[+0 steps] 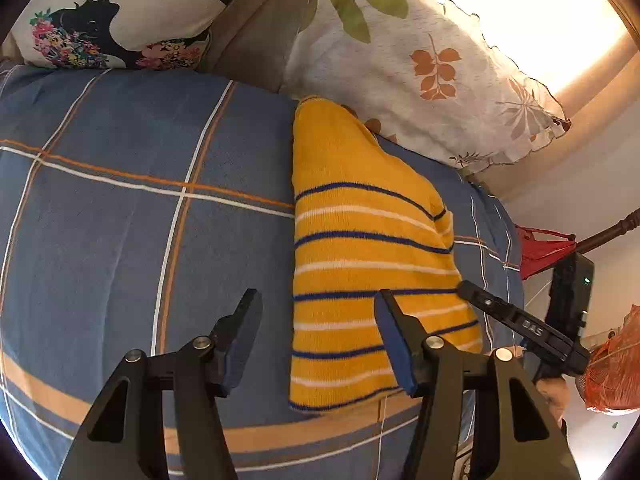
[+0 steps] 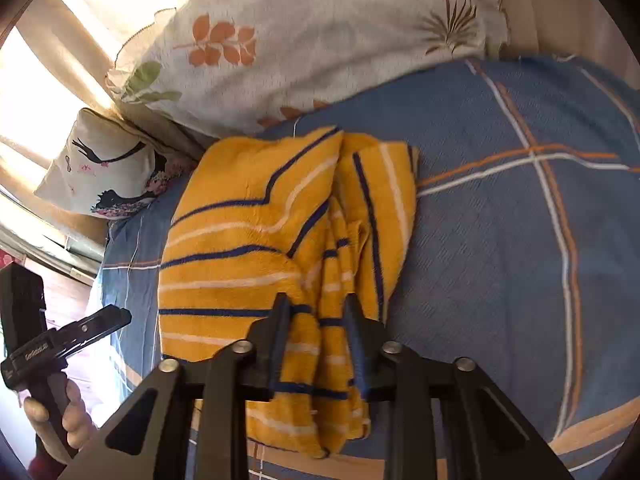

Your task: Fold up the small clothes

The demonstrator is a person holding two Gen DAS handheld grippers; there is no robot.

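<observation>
— Left tongs point(image 1: 316, 316)?
— Standing apart, nothing clamped; left edge of yellow knitted garment with blue and white stripes point(image 1: 360, 248) between them, right pad over the knit.
— Right tongs point(image 2: 318, 312)?
— Parted, straddling a bunched fold; contact hard to judge.
— Garment?
— Folded on blue checked bedspread point(image 2: 500, 240), leaf-print pillow point(image 2: 320, 40) at twelve o'clock. Near hem hidden behind tongs.

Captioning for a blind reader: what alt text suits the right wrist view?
A yellow knit garment with navy and white stripes lies folded on a blue plaid bedspread, the open right tongs over its near edge. A leaf-print pillow sits behind.
</observation>
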